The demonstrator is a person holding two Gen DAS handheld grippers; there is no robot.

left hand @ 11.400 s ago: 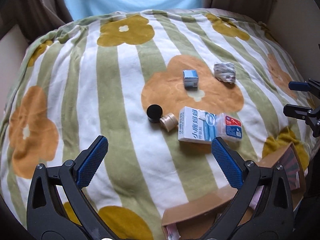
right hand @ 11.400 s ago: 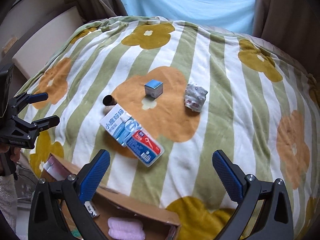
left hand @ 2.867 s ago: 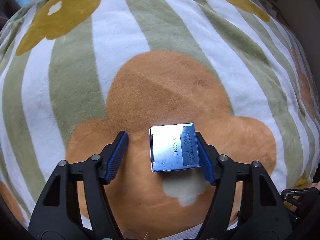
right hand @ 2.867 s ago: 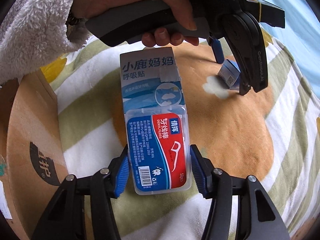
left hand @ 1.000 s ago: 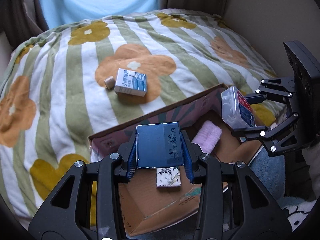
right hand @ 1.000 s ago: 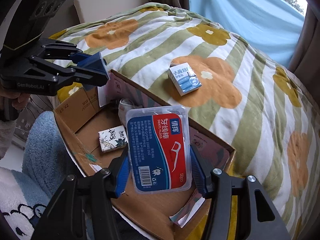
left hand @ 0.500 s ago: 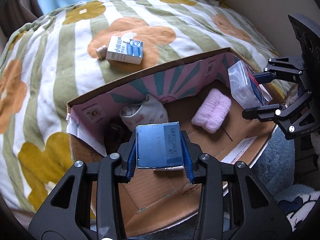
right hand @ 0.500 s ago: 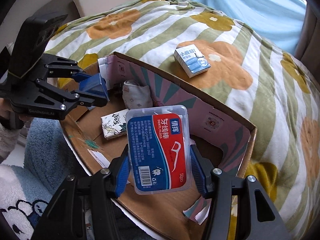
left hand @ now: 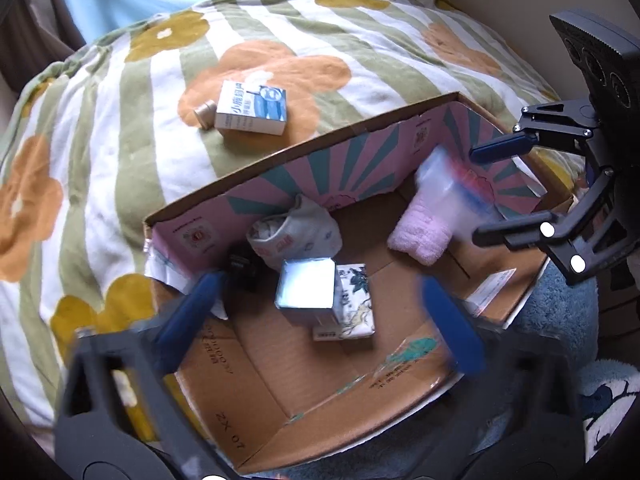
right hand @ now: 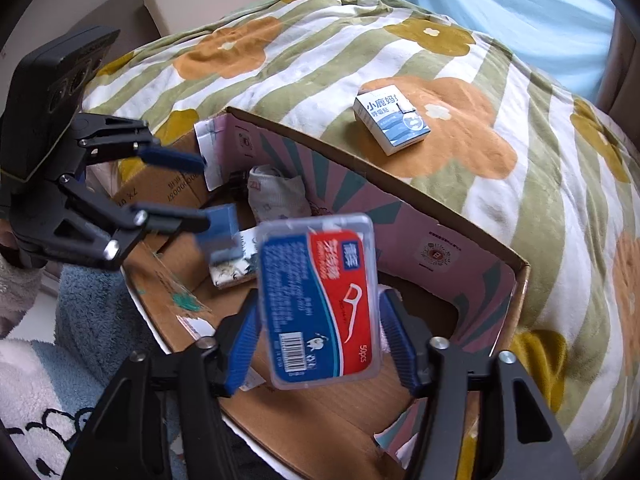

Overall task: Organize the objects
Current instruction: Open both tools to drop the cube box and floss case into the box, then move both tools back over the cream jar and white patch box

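While left tool [left hand: 316,312] gapes, right tool [right hand: 320,348] spread; floss case [right hand: 320,300] loose.

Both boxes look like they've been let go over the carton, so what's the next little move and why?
Probably swing the left hand-held gripper back to the bed. It is open, the blue box lies in the cardboard carton, the floss box is dropping from the opened right hand-held gripper, and the white-and-blue box and small cylinder remain on the blanket.

The bed [left hand: 100,160] has a stripy flower blanket; far ahead of the left claw [left hand: 320,320] a white-and-blue box [left hand: 251,108] lies on it, a little round tub [left hand: 204,113] touching its side.
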